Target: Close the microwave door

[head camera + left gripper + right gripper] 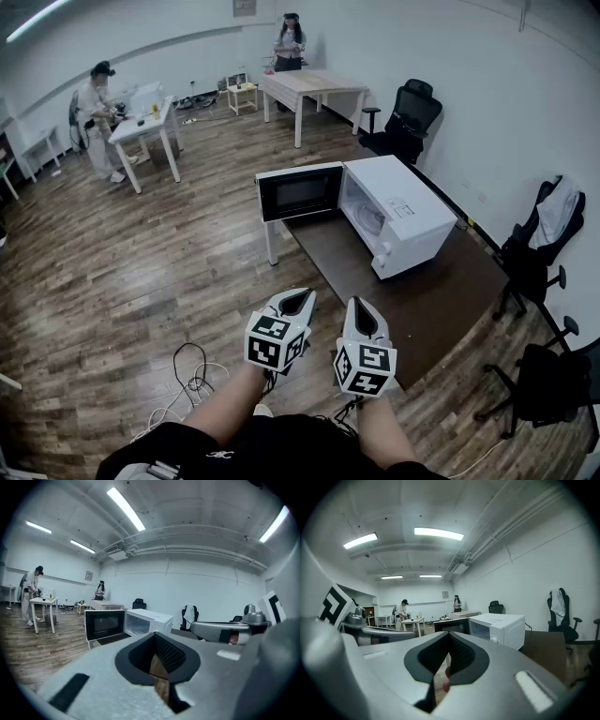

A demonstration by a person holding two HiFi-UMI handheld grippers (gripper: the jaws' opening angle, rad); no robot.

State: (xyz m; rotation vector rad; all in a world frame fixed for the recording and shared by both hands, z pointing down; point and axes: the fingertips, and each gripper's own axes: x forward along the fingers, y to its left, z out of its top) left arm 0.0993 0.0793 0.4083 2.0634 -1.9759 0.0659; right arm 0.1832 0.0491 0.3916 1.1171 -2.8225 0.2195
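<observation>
**woodfloor_fan:** So where's the microwave found in this one, and has it been shut?

**gripcam99:** Nope, not shut. The microwave (410, 214) is seen sitting on the dark brown table (441, 300), at about 1 o'clock from the two grippers in the head view. Its door (298, 192) is swung wide open. It sticks out from the white body toward 9 o'clock, with the dark window turned to the camera and the cavity left exposed.

**woodfloor_fan:** And is anything being held?

**gripcam99:** Nothing's gripped. The left gripper (296, 302) is held low near 6 o'clock of the frame, with its jaws closed together and nothing between them. The right gripper (364, 317) is parked just beside it at its 3 o'clock, jaws likewise pressed together and empty. Both are pointed roughly toward 12 and kept well apart from the oven, so the door isn't touched.

**woodfloor_fan:** Anything else around?

**gripcam99:** Cables (187, 380) are spotted on the wood floor at 9 o'clock from the left gripper. An office chair (408, 117) is parked at 12 o'clock from the microwave.
</observation>
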